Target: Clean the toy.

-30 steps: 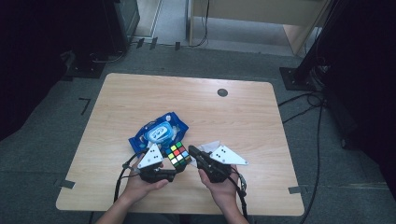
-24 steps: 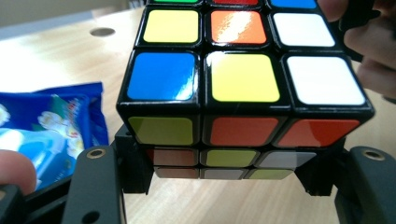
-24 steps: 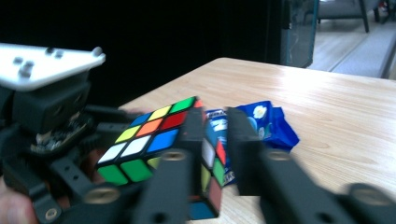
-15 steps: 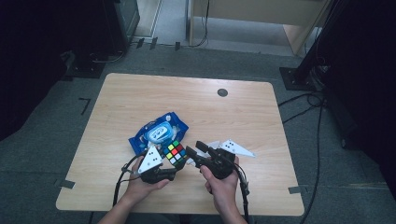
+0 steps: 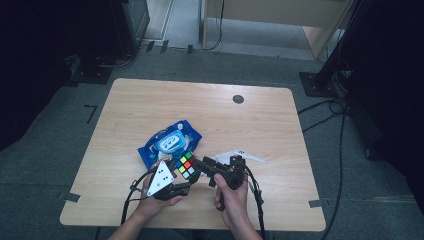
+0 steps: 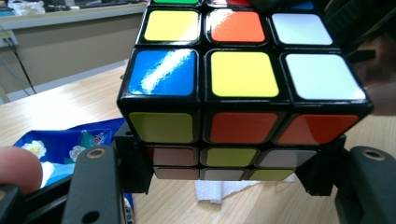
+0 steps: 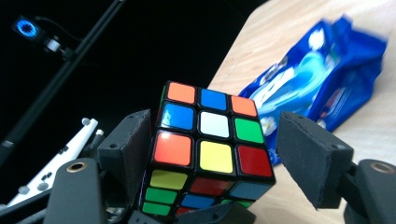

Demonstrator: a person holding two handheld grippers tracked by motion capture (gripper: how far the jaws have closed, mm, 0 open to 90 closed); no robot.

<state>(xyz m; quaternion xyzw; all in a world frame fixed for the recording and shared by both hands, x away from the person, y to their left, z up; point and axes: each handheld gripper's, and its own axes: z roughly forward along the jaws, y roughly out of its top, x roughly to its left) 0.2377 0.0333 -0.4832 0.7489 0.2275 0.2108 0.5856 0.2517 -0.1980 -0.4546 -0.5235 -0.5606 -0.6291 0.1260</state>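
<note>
Since a second ago the right gripper (image 5: 200, 164) has let go: its jaws have just been opening and are now standing wide, one at each side of the multicoloured plastic puzzle cube (image 5: 186, 165), with a clear gap on one side. That cube is sitting just above the light wooden table (image 5: 260, 125), beside the blue wet-wipes packet (image 5: 167, 142). Left gripper (image 5: 184, 176) is clamping the cube's lower layers between its pads.
</note>
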